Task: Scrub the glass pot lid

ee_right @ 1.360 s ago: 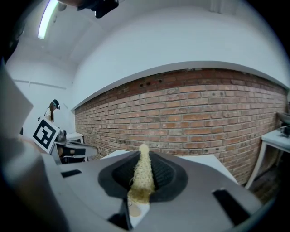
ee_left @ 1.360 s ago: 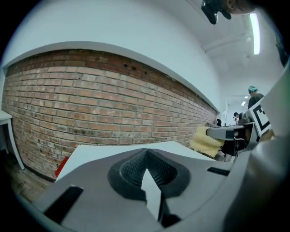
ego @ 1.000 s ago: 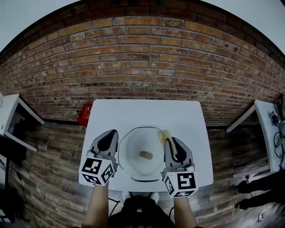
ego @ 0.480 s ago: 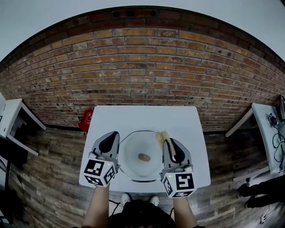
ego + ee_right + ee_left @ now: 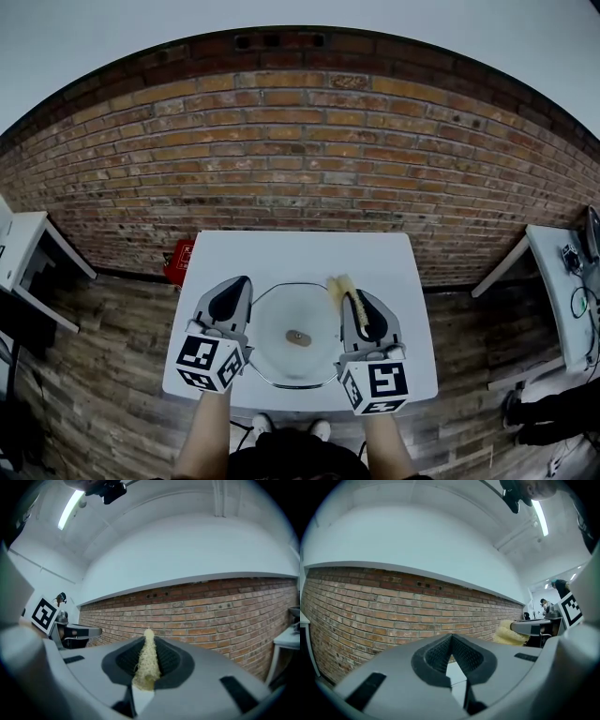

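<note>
The round glass pot lid (image 5: 275,323) with a brown knob (image 5: 298,338) lies flat on the white table (image 5: 281,253). My left gripper (image 5: 239,281) hovers just left of the lid; its jaws are shut with nothing between them, as the left gripper view (image 5: 451,638) confirms. My right gripper (image 5: 354,296) hovers at the lid's right edge, shut on a yellowish scrub sponge (image 5: 339,286). The sponge (image 5: 146,665) stands pinched between the pads and pokes out past the fingertips. Both grippers point level toward the brick wall.
A brick wall (image 5: 300,159) rises behind the table. On the wooden floor left of the table lies a red object (image 5: 178,251). White side tables stand at far left (image 5: 23,248) and far right (image 5: 553,262), the right one with cables.
Both grippers have lifted a little while staying on either side of the lid. The sponge stays gripped and the lid has not moved.
</note>
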`<state>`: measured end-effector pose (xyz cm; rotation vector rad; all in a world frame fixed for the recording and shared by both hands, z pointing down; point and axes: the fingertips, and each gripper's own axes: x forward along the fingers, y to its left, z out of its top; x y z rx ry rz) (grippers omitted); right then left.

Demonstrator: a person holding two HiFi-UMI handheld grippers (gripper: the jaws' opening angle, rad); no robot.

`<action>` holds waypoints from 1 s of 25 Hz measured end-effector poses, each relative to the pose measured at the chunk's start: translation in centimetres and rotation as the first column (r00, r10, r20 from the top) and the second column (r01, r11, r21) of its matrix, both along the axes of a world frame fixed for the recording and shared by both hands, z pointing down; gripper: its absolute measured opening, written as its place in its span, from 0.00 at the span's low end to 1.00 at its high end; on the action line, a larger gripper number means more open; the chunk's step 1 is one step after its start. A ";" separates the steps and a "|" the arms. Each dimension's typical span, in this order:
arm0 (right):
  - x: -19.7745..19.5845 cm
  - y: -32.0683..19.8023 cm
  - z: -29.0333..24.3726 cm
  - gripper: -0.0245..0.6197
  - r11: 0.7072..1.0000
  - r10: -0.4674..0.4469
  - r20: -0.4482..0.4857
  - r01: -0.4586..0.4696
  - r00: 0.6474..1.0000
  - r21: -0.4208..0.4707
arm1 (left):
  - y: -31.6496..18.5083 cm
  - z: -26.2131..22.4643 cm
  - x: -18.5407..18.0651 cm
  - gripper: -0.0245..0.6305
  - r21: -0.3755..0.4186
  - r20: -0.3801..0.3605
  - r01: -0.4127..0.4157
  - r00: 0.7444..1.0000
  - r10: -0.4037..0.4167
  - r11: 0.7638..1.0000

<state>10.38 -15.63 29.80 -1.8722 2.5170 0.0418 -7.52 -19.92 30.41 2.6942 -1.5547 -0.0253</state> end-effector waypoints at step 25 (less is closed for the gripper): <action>-0.5 -2.3 0.3 0.13 1.000 0.006 -0.009 -0.006 1.000 -0.009 | -2.3 -0.4 -0.9 0.05 0.001 -0.029 0.013 0.999 -0.013 1.000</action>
